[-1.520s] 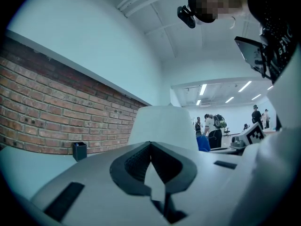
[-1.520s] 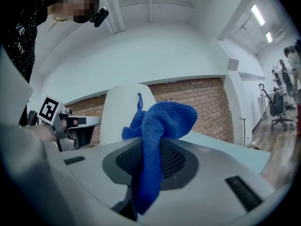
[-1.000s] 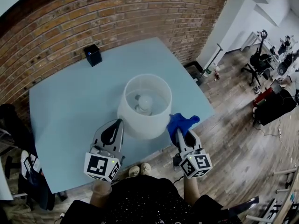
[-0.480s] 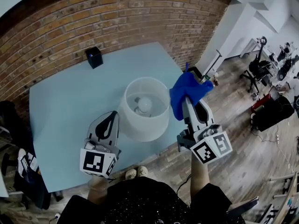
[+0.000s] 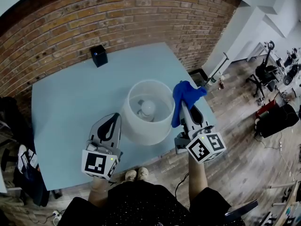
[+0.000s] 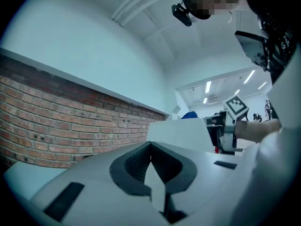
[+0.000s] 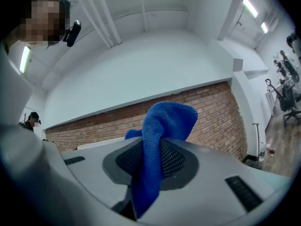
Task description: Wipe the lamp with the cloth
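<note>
The lamp (image 5: 146, 111) stands in the middle of the pale blue table (image 5: 66, 102); I look down into its white drum shade at the bulb (image 5: 148, 108). My right gripper (image 5: 183, 106) is shut on the blue cloth (image 5: 185, 94), held just right of the shade's rim with the cloth bunched above the jaws. In the right gripper view the cloth (image 7: 167, 119) hangs out over the shut jaws of the right gripper (image 7: 153, 147). My left gripper (image 5: 114, 120) sits shut and empty at the shade's near left side. The left gripper view shows the shade (image 6: 181, 132) just past the left gripper (image 6: 150, 147).
A small black box (image 5: 99, 55) stands at the table's far edge by the brick wall (image 5: 117, 18). The table's right corner and near edge are close to both grippers. The person's shoes (image 5: 136, 174) show below the edge. Office chairs (image 5: 261, 76) stand far right.
The right gripper lifted the cloth from the shade's near right side up and away, then came back down to the shade's right rim. The left gripper barely moved.
</note>
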A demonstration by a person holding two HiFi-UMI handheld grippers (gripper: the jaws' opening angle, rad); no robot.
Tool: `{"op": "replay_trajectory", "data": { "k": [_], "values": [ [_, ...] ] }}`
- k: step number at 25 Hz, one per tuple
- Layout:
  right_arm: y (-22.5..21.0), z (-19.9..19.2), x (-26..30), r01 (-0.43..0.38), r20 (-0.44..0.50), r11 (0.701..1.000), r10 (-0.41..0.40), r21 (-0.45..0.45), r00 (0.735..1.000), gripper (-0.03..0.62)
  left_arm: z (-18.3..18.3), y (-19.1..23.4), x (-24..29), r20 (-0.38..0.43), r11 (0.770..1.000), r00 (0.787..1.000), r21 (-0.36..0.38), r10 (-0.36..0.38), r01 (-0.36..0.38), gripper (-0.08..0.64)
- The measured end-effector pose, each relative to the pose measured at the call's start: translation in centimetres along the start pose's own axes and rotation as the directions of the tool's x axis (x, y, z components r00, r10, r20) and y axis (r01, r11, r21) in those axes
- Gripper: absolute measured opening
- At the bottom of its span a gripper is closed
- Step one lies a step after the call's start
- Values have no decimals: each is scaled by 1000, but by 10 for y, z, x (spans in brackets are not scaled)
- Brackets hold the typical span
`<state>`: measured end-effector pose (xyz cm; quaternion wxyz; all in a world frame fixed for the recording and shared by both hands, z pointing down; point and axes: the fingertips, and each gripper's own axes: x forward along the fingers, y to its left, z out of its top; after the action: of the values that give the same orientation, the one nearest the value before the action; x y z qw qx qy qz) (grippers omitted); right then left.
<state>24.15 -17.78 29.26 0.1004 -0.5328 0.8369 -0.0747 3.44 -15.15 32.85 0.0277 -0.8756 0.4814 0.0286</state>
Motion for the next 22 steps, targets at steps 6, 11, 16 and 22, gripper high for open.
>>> {"op": "replay_trajectory", "data": {
  "k": [6, 11, 16, 22],
  "values": [
    [-25, -40, 3, 22, -94, 1000, -20, 15, 995, 81, -13, 6, 8, -21, 1000, 1000, -16, 5, -6, 9],
    [-39, -67, 2, 38, -132, 999, -35, 24, 991, 81, -24, 16, 11, -40, 999, 999, -30, 16, -17, 9],
    [-56, -92, 5, 71, -185, 995, -57, 71, 981, 81, -32, 26, 17, -54, 999, 998, -47, 22, -24, 9],
    [-84, -130, 6, 131, -294, 982, -86, 137, 952, 81, -34, 35, 25, -52, 996, 998, -81, 22, -26, 9]
  ]
}}
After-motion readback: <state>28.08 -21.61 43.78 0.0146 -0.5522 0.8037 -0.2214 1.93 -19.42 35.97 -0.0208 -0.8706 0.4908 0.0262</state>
